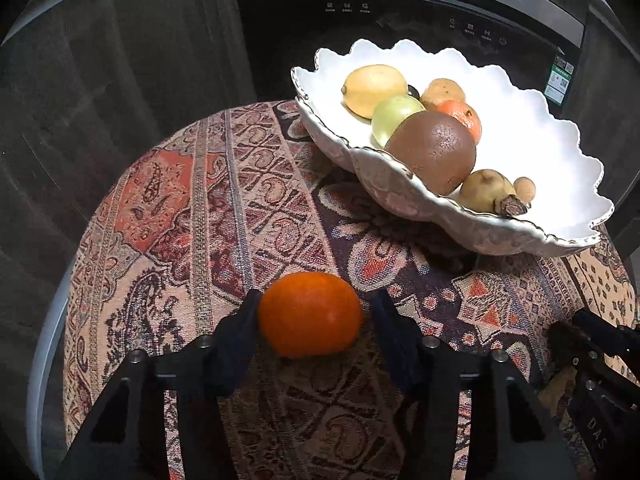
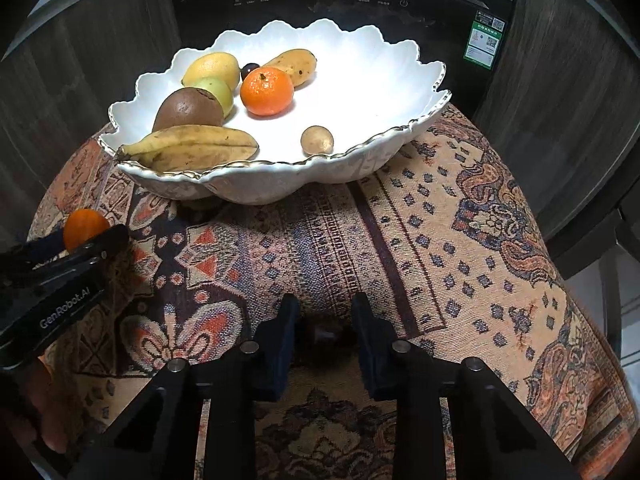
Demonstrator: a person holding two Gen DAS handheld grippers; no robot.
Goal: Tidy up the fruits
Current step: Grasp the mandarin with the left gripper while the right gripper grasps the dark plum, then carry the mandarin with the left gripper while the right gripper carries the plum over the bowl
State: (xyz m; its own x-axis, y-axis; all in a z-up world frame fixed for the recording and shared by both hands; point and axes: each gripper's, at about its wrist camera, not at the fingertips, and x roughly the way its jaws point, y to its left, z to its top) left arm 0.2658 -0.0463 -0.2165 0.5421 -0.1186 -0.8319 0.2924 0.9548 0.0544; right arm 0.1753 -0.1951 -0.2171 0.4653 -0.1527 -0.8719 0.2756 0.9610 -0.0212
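Observation:
An orange [image 1: 310, 314] lies on the patterned cloth between the fingers of my left gripper [image 1: 312, 316]. The jaws are open around it, with a small gap on the right side. It also shows in the right wrist view [image 2: 84, 226] behind the left gripper's body [image 2: 52, 284]. A white scalloped bowl [image 1: 560, 168] [image 2: 380, 92] holds a lemon [image 1: 374, 88], a green fruit [image 1: 396, 118], a brown round fruit [image 1: 434, 152], a tangerine [image 2: 267, 90], bananas [image 2: 192, 146] and a small brown nut [image 2: 317, 140]. My right gripper [image 2: 326, 320] is open and empty above the cloth.
A round table under a patterned cloth [image 2: 460, 240] bears everything. A dark appliance with a touch panel [image 2: 320, 0] and dark wood cabinet fronts [image 1: 100, 80] stand behind. The right gripper's body shows at the right edge of the left wrist view [image 1: 596, 364].

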